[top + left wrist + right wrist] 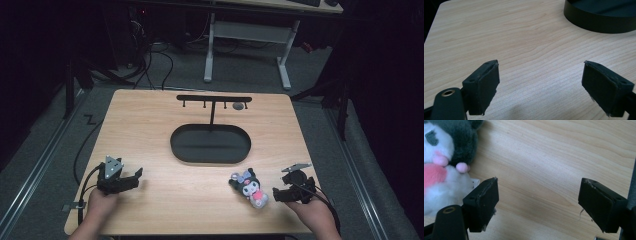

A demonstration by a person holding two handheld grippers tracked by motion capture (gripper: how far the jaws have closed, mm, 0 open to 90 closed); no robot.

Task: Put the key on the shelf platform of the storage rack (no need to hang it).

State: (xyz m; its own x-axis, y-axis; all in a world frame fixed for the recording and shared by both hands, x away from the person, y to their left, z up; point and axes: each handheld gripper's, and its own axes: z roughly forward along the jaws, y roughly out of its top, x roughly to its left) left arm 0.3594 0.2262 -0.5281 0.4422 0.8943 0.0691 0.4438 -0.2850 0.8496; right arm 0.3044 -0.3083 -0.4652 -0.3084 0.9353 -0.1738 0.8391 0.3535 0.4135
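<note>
Left gripper (131,178): jaws parted, empty, over bare table (165,195), well apart from the plush toy (250,189). Toy lies just left of the right gripper (280,192), also parted and empty, long axis slanting toward the oval black tray (210,144); right hand likely nearer.

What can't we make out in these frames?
- Small grey thing on the rack, high view: too small to identify.
- Plush, right gripper view: cut off by the left and top edges.
- Black base, left gripper view: cut by the top and right edges.
</note>
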